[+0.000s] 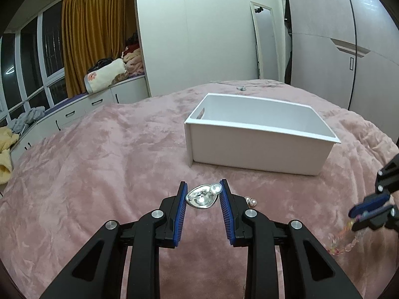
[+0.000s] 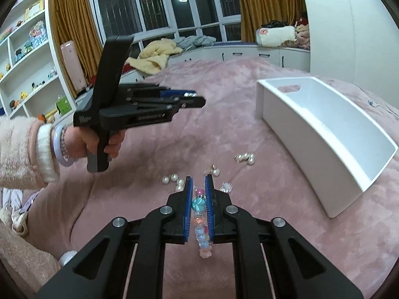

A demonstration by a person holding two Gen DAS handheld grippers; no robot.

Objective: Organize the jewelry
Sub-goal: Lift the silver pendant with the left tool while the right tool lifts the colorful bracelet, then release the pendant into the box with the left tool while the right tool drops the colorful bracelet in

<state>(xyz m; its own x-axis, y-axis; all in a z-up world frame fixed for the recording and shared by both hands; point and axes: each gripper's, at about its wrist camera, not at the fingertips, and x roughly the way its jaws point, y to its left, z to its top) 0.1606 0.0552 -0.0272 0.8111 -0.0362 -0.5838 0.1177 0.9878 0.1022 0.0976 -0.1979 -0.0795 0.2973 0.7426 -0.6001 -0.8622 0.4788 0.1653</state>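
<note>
My left gripper (image 1: 203,190) is shut on a shiny silver jewelry piece (image 1: 202,196) and holds it above the pink blanket, in front of the white box (image 1: 251,149). In the right wrist view the left gripper (image 2: 192,98) is raised in the air with the silver piece (image 2: 189,95) at its tips. My right gripper (image 2: 198,183) is shut on a colourful bead bracelet (image 2: 199,214), which hangs down behind the pads. The right gripper (image 1: 369,206) also shows at the right edge of the left wrist view, with the bracelet (image 1: 346,241) dangling.
Loose pearl earrings (image 2: 245,159) and other pearls (image 2: 172,180) lie on the pink blanket (image 2: 249,249). The empty white box (image 2: 324,134) stands to the right. A thin necklace (image 1: 240,87) lies beyond the box. Window bench with piled clothes is at the back.
</note>
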